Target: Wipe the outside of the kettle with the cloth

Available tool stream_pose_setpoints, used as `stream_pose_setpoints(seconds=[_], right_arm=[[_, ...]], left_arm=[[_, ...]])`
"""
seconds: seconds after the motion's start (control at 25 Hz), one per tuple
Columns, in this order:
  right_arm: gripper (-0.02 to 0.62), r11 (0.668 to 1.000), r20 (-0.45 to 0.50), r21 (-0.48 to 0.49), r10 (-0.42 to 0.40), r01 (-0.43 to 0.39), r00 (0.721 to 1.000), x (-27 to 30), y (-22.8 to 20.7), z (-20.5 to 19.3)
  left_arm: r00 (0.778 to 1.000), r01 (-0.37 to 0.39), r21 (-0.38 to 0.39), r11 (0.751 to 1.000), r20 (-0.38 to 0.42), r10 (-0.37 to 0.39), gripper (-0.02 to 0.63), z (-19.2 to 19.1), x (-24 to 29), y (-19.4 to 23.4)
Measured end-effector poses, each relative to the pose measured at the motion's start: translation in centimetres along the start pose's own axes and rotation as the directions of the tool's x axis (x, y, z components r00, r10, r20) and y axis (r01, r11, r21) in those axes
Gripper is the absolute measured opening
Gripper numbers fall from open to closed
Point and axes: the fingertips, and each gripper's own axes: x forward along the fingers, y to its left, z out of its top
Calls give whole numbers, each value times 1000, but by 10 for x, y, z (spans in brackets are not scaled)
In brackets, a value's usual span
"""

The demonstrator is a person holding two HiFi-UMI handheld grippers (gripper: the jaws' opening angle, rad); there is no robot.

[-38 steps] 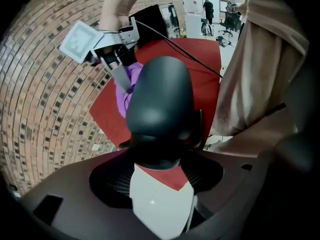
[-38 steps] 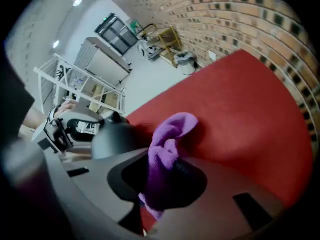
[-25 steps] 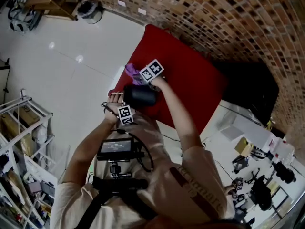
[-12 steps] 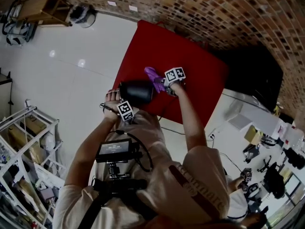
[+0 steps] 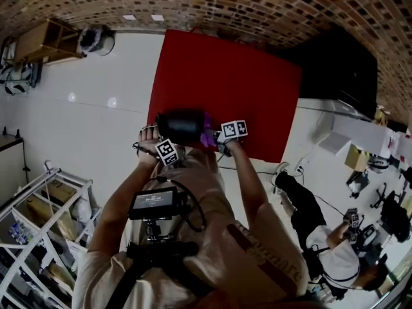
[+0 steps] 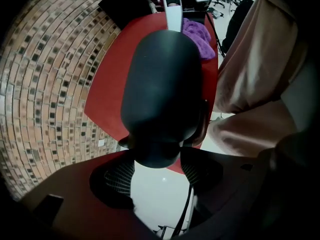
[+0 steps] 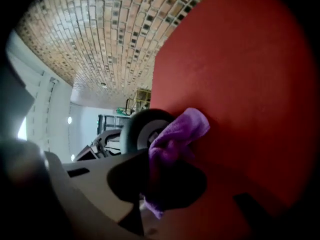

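In the head view a black kettle (image 5: 182,124) hangs on its side over the near edge of the red table (image 5: 225,76). My left gripper (image 5: 168,140) is shut on it. In the left gripper view the kettle (image 6: 160,94) fills the middle, its near end clamped between the two pads (image 6: 120,176). My right gripper (image 5: 217,138) is shut on a purple cloth (image 5: 207,138) and holds it against the kettle's right side. The right gripper view shows that cloth (image 7: 172,144) bunched in the jaws of my right gripper (image 7: 165,174), with the kettle's round end (image 7: 142,129) right behind it.
A brick wall (image 5: 257,5) runs along the table's far side. A black block (image 5: 341,69) stands to the table's right. White floor (image 5: 84,108) lies to the left, with a wooden shelf (image 5: 51,40) and a metal rack (image 5: 38,198). A person (image 5: 335,250) crouches at lower right.
My right gripper has carried the cloth from the kettle's far left side round to its right side, rolling as it went. The kettle has stayed in the left gripper. The head view has shifted.
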Motion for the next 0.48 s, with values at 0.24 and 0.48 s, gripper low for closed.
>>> stream_pose_setpoints(seconds=[0.24,0.48], right_arm=[[83,997,373,40,53,-73,926,-17,21,78],[83,994,351,91,20,-56,936,-16,10,30]], left_arm=[[1000,-15,13,1000,-10,15,279,2,-2,0],[1000,-5,-13,1000,-12,5,279,5,1,-1]])
